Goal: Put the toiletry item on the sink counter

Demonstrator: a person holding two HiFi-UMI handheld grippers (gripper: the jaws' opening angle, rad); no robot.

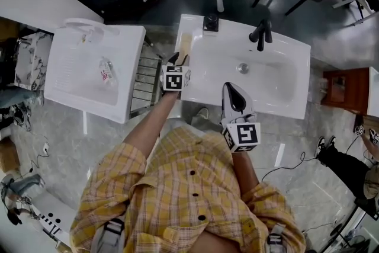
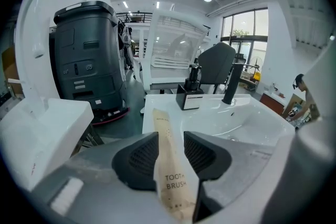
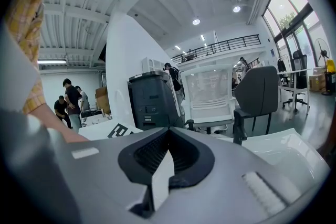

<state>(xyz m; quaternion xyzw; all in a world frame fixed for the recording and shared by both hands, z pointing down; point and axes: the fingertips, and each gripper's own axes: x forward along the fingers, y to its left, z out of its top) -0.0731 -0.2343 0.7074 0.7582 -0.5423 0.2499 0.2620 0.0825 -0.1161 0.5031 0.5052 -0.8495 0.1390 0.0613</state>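
Toothbrush packet (image 2: 169,165) on sink counter (image 1: 284,109), bottle (image 1: 106,73) in tub (image 1: 71,89)

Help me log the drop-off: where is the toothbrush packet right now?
In the left gripper view the toothbrush packet lies on the sink counter's left rim, between the left gripper's open jaws, with the black soap dispenser beyond it.

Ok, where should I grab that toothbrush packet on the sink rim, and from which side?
Grip the toothbrush packet across its narrow width at the near end, coming from the sink counter's front edge. It is a long flat strip lying lengthwise along the left rim, so its long edges suit the jaws. The left gripper straddles it, jaws apart.
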